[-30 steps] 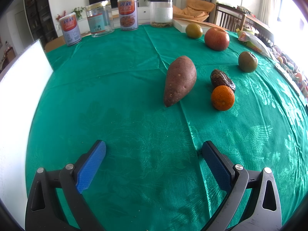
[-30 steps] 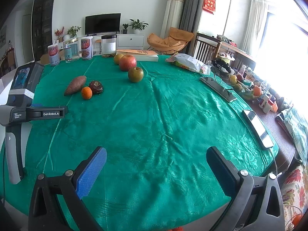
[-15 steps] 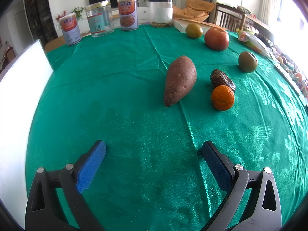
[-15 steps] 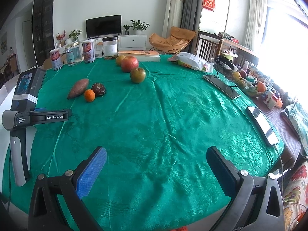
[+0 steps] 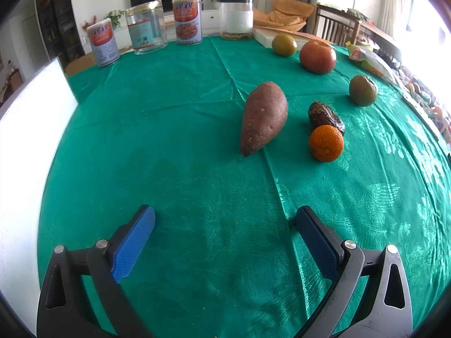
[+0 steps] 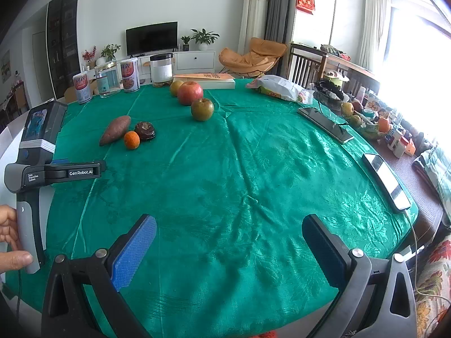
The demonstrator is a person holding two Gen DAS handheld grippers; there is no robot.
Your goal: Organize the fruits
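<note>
Left wrist view: both the left hand-held gripper point(image 5: 225, 219) and right hand-held gripper point(image 6: 229, 226) gape wide, empty.

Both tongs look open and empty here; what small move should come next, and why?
Probably ease the left tongs forward toward the small orange. They are open and empty, no fruit has been picked up yet, and the orange is the closest fruit, beside the sweet potato.

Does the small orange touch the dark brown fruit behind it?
Cannot tell. In both wrist views the small orange overlaps the dark brown fruit, so neither a gap nor contact shows plainly.
</note>
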